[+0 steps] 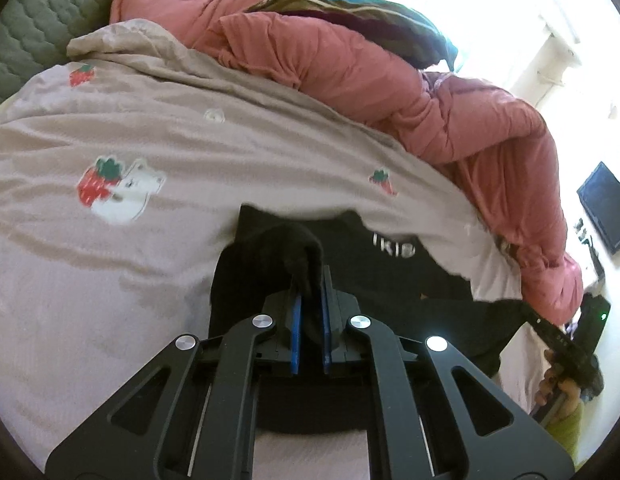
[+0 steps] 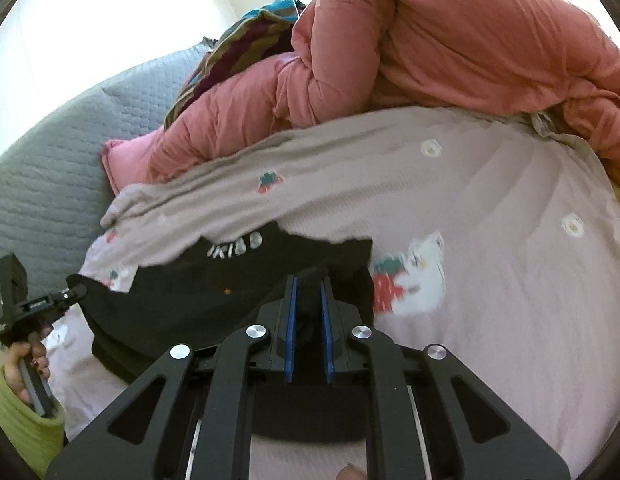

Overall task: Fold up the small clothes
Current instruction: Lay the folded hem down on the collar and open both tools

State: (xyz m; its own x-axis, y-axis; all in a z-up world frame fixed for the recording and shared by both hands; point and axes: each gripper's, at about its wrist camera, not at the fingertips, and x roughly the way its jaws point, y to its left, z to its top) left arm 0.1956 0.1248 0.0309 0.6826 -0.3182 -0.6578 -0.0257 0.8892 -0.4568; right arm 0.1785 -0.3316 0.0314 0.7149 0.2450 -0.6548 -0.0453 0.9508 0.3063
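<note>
Your left tool (image 1: 310, 280) is clamped on a bunched corner of the black garment (image 1: 390, 276); right tool (image 2: 309, 292) is clamped on its opposite corner. Garment lies on the bed's strawberry-print sheet (image 1: 110, 128), near the front edge. Pink duvet (image 1: 390, 80) is heaped along the far edge, striped cloth (image 2: 238, 52) behind it. White lettering (image 2: 234, 245) on the garment is blurred, unreadable.

Small black garment (image 1: 390, 280), white lettering near its upper edge, spread on the pale strawberry-print bedsheet (image 1: 110, 240); two edges bunched and lifted off the sheet
</note>
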